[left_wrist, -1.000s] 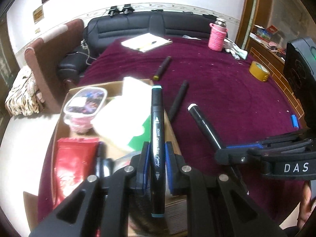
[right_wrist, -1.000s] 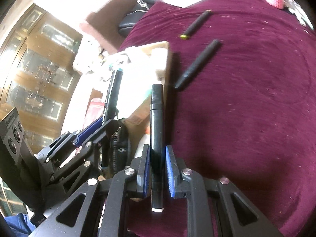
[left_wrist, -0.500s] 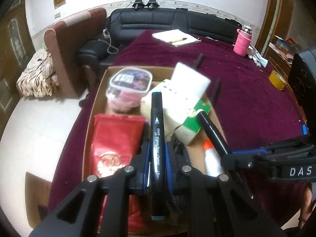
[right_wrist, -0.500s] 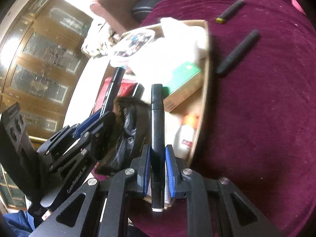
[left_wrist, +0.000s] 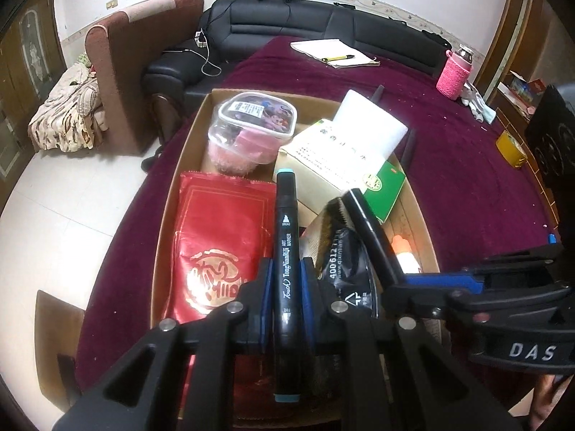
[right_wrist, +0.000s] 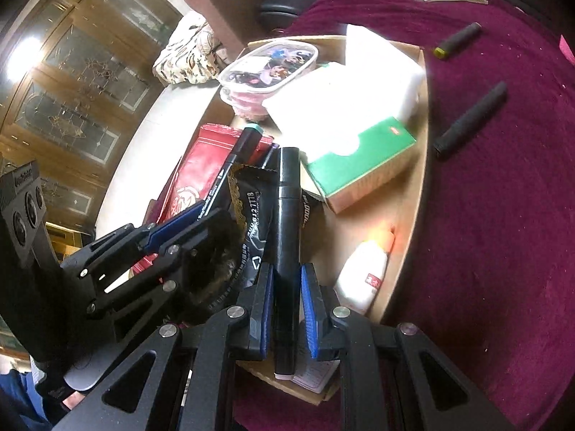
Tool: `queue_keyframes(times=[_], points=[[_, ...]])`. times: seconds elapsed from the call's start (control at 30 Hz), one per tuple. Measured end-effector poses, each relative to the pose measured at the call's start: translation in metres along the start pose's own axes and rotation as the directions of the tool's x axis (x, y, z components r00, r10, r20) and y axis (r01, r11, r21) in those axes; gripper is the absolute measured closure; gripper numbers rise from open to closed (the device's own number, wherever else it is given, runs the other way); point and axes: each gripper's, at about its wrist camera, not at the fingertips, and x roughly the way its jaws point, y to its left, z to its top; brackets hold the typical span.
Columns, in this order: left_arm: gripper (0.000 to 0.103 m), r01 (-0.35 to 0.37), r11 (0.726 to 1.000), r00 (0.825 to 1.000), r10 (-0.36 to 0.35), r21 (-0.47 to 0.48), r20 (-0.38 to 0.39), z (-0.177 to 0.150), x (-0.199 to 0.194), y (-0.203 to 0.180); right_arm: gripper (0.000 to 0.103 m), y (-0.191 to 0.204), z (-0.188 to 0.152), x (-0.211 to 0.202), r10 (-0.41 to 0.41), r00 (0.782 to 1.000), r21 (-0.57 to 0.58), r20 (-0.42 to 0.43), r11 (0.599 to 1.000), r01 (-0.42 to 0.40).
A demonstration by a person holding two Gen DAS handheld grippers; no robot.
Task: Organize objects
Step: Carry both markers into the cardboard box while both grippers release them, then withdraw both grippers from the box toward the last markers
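My left gripper point(left_wrist: 286, 280) is shut on a black art marker with teal end caps point(left_wrist: 286, 237), held above the cardboard box point(left_wrist: 187, 151). My right gripper point(right_wrist: 285, 287) is shut on a black marker with a white end cap point(right_wrist: 285, 215), also above the box point(right_wrist: 413, 215). Each gripper shows in the other's view: the right point(left_wrist: 413, 282) at the left view's right side, the left point(right_wrist: 169, 230) at the right view's left side. Two more dark markers point(right_wrist: 470, 122) point(right_wrist: 456, 41) lie on the maroon cloth right of the box.
The box holds a red packet point(left_wrist: 219, 237), a black packet point(left_wrist: 341, 258), a clear lidded tub point(left_wrist: 251, 125), a green-and-white carton point(left_wrist: 345, 165), a white block point(right_wrist: 381, 68) and a white glue bottle point(right_wrist: 363, 276). A notepad point(left_wrist: 332, 52), pink bottle point(left_wrist: 454, 75) and yellow tape roll point(left_wrist: 510, 145) sit farther back.
Both grippers, each still holding its marker, have moved left from above the maroon cloth to above the cardboard box and come lower over its contents.
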Motion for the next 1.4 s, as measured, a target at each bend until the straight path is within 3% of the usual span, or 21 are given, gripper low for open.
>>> queue_keyframes(times=[0.7,1.0,1.4], points=[[0.088,0.012,1.000,1.000,-0.012,-0.027,0.001,-0.001,-0.003,0.002,0.083,0.003,-0.001,0.003,-0.005,1.000,0.004,-0.003,1.000,0.005],[0.088,0.021,0.999,1.000,-0.021,-0.043,-0.008,-0.001,-0.006,0.001,0.077,-0.001,-0.005,-0.008,0.017,1.000,0.023,0.015,1.000,-0.017],[0.077,0.018,0.999,1.000,-0.018,-0.048,0.015,0.002,-0.016,0.000,0.076,0.004,-0.009,-0.008,0.073,0.997,0.033,0.023,0.997,-0.073]])
